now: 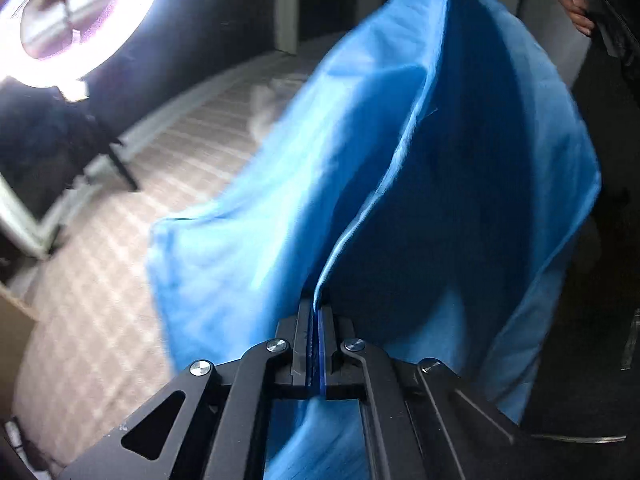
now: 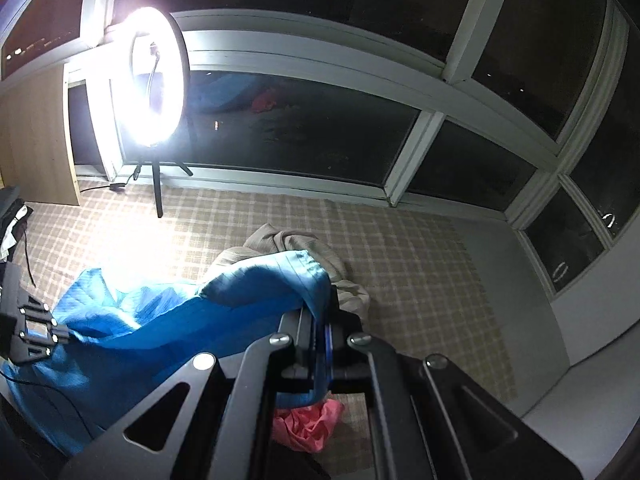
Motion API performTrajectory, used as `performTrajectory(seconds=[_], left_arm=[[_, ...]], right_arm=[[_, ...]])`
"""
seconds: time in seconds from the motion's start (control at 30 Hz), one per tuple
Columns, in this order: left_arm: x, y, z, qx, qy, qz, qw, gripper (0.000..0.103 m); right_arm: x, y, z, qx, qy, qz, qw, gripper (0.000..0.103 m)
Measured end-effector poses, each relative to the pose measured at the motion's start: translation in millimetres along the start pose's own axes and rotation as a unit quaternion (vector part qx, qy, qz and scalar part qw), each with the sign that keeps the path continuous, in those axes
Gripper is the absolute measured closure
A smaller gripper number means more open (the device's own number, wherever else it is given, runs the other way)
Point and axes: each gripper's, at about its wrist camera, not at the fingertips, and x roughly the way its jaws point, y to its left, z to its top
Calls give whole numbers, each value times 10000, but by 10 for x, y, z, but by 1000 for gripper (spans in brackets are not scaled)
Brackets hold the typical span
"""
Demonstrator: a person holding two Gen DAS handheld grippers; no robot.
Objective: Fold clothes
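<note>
A bright blue garment [image 1: 400,160] hangs spread in front of the left wrist camera. My left gripper [image 1: 316,312] is shut on a folded edge of it, with the cloth pinched between the pads. In the right wrist view the same blue garment [image 2: 180,320] stretches from my right gripper [image 2: 322,320], which is shut on another edge, across to the left gripper [image 2: 36,332] at the frame's left side. The cloth sags between the two grippers above the floor. A hand [image 1: 580,16] shows at the top right of the left wrist view.
A beige garment [image 2: 288,240] lies crumpled on the checked carpet [image 2: 420,264] behind the blue one. A pink-red garment [image 2: 312,424] lies under my right gripper. A lit ring light [image 2: 156,76] on a tripod stands by the dark windows [image 2: 320,128]. A wooden panel [image 2: 36,140] stands at the left.
</note>
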Motion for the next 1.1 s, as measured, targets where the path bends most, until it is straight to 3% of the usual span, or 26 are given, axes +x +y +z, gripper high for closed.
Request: performTrajectory(seconds=[0.1,0.2,0.27,0.33,0.47,0.6,0.67,0.77,0.87,0.93,1.0,1.1], left_arm=[[-435,226,99,-268,-168,558,9979,102],[-1243,388,218,-511,-653,1010,9914,102],[-1836,306,291,-445,-1028,1213,9863,102],[-2142,92,328,-250,-1210,1274,9841,102],[-1969,-535,147,93,-988,426,9941,102],[-722,-1191,-89,598,148,-524,9967,102],[-185,-1331,-199,686,550,-727,9935,102],[313,-1489,-270,822,838,-864,9893,102],[381,-1498,-243,704,855,-1262,9858,102],[373,-1522,-237,731,917,-1462,9823,94],[395,-1560,-230,787,1007,-1514,9802,79],[445,-1643,-224,977,1160,-1455,9777,71]], right_arm=[[20,19,-15,28,-88,201,9998,100],[-6,85,-20,17,-260,457,9986,101],[-36,116,-5,31,-383,647,9972,101],[-58,125,2,19,-490,719,9962,101],[32,-47,-2,168,-455,649,9967,101],[278,-299,-106,353,-154,398,9985,101],[386,-389,-184,441,-12,365,9984,101],[498,-451,-287,473,186,401,9979,101],[564,-451,-345,270,285,224,9990,101],[595,-496,-366,293,322,263,9987,100],[621,-550,-380,357,347,345,9982,100],[648,-570,-393,351,356,399,9980,100]])
